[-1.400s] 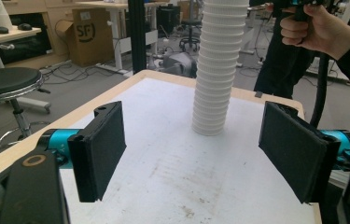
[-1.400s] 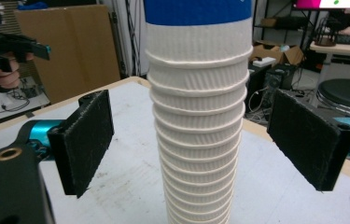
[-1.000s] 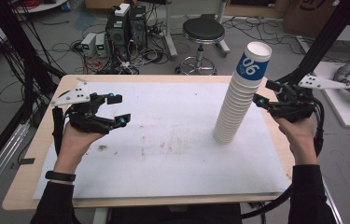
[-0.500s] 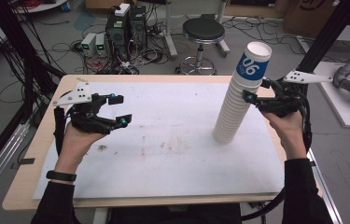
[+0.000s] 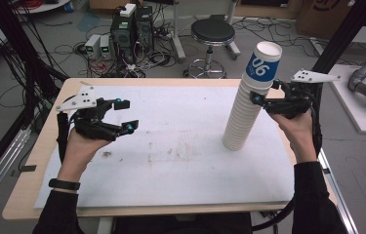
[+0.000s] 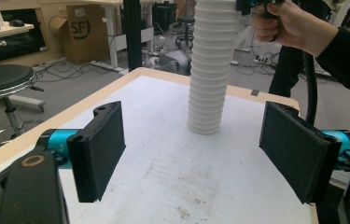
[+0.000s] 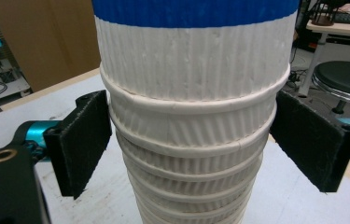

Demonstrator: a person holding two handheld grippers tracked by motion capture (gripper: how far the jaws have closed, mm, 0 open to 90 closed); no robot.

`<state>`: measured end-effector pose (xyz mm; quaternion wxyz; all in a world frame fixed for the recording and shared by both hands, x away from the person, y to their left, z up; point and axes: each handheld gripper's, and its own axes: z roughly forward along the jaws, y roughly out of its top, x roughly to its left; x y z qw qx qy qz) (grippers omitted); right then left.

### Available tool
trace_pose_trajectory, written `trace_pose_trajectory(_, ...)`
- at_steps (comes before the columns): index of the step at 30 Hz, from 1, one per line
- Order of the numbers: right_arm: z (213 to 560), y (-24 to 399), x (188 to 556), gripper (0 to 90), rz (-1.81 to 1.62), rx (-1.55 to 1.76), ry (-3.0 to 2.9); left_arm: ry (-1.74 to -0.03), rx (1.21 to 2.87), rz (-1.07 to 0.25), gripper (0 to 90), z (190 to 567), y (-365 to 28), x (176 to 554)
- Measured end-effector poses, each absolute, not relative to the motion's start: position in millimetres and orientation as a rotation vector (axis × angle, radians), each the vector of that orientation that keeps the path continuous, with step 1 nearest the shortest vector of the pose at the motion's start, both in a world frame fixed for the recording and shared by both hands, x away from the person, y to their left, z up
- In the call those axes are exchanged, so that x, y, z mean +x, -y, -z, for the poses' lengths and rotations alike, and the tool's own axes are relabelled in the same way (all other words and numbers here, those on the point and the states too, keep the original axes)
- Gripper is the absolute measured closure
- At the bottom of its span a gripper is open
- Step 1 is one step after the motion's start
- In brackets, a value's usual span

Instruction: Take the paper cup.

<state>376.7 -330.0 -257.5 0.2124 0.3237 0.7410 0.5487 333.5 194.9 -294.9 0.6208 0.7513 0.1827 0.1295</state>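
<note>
- High view: the right hand-held gripper has come up level against the upper part of the tall stack of paper cups, its jaws spread to either side of the cups just under the top one. They have just been opening wider, I'd guess to take in the stack's girth before a squeeze. The left hand-held gripper hovers well off across the bench, jaws spread on nothing, probably waiting its turn.
- Left gripper view: the stack stands straight ahead of its parted pads, well apart from them, upright on the white sheet.
- Right gripper view: the cups sit between the pads, which flank the rims closely; I can't tell whether they touch. The cups are white, ribbed, tightly nested, the top one banded blue.
</note>
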Motion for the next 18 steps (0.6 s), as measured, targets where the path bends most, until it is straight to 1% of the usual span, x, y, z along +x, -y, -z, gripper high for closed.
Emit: trace_pose_trajectory(18, 257.8, 327.4, 375.0, 12.8, -1.53, 0.9, -2.062, -0.41, 1.738, -0.287, 22.1, 295.6, -191.4, 331.6)
